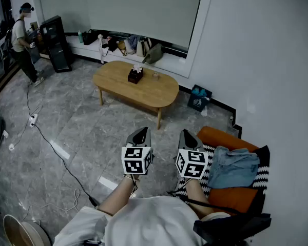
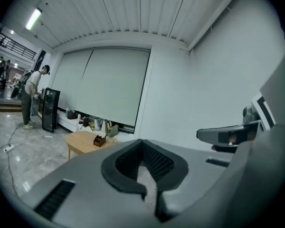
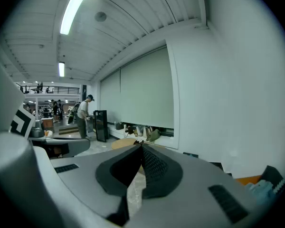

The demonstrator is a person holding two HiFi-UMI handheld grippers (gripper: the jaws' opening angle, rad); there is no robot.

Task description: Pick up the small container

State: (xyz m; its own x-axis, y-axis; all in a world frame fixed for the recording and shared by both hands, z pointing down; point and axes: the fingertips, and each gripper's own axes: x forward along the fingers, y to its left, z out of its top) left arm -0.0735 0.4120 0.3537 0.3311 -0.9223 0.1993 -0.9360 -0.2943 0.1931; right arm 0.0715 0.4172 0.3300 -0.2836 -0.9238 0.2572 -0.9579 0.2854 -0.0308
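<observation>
Across the grey marble floor [image 1: 66, 122], only the head view shows the whole oval wooden table [image 1: 118, 83] and, at the right, an orange seat [image 1: 231, 199] with a blue denim garment [image 1: 233, 167] on it. Only the right gripper view shows the ceiling lamps [image 3: 76, 6]. A person [image 1: 23, 42] stands far off beside a black cabinet [image 1: 56, 42]. The left gripper [image 1: 140, 131] and the right gripper [image 1: 188, 134] hover side by side, each with jaws pressed together on nothing. Their cubes [image 1: 137, 160] carry square black-and-white markers. The print on the blue box [image 1: 199, 97] is too small to read. The small container [image 1: 155, 76] stands on the table, just right of a dark tissue box [image 1: 135, 75] and well apart from both grippers.
</observation>
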